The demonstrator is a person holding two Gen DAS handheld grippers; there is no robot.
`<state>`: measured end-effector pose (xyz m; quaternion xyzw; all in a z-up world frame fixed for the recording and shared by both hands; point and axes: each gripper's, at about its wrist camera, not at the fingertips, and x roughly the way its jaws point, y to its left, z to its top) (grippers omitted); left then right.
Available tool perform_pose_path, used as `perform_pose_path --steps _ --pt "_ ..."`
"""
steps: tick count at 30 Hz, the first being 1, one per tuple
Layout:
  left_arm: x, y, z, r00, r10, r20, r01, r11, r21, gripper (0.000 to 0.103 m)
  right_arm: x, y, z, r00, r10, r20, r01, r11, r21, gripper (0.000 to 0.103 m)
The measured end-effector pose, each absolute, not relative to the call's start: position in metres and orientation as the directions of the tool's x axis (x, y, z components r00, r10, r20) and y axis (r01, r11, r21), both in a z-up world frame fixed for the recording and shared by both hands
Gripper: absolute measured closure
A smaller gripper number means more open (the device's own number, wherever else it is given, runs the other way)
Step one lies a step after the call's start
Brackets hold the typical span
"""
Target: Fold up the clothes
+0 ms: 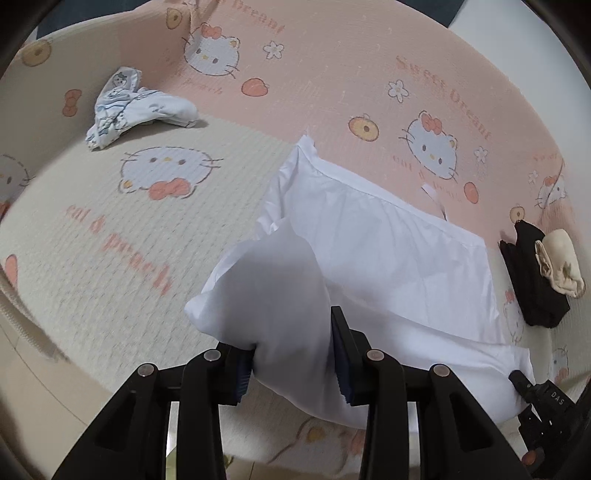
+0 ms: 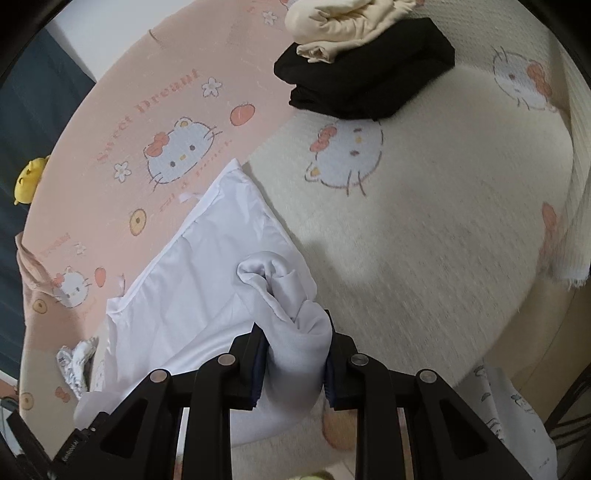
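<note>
A white garment [image 1: 388,251] lies spread on a cartoon-cat printed bed cover [image 1: 129,229]. My left gripper [image 1: 291,354] is shut on a bunched near edge of it, lifted off the cover. In the right wrist view the same white garment [image 2: 192,291] runs away to the left, and my right gripper [image 2: 293,365] is shut on a thick fold of its near edge. The tip of the right gripper [image 1: 532,391] shows at the lower right of the left wrist view, beside the cloth.
A folded black garment [image 2: 369,77] with a cream garment [image 2: 343,26] on top sits at the far side. A crumpled white-and-blue printed garment [image 1: 129,107] lies at the far left. A yellow plush toy [image 2: 29,177] sits beyond the bed's edge.
</note>
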<state>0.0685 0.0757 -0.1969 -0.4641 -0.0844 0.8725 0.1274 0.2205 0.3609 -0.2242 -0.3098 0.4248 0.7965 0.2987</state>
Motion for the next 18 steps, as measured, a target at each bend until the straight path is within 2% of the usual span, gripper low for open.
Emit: perform_pose_path --steps 8,11,13,16,18 --pt "0.080 0.064 -0.205 -0.510 0.295 -0.808 -0.133 -0.955 -0.265 0.069 0.229 0.355 -0.220 -0.637 0.137 -0.759 -0.706 -0.498 0.503 0.080" --pt "0.080 0.059 -0.218 -0.489 0.294 -0.821 -0.113 -0.955 -0.275 0.068 0.225 0.354 -0.233 -0.596 0.109 -0.796 -0.718 -0.517 0.466 0.079" --pt "0.080 0.053 -0.224 -0.474 0.310 -0.824 -0.084 -0.948 -0.308 0.064 0.224 0.355 -0.243 -0.574 0.096 -0.813 -0.724 -0.523 0.449 0.078" --pt "0.080 0.040 -0.230 -0.458 0.358 -0.814 -0.025 -0.920 -0.390 0.057 0.230 0.359 -0.247 -0.606 0.062 -0.793 -0.710 -0.493 0.503 0.077" --pt "0.078 0.031 -0.231 -0.431 0.393 -0.812 0.014 -0.897 -0.442 0.050 0.237 0.363 -0.249 -0.637 0.026 -0.770 -0.692 -0.460 0.557 0.072"
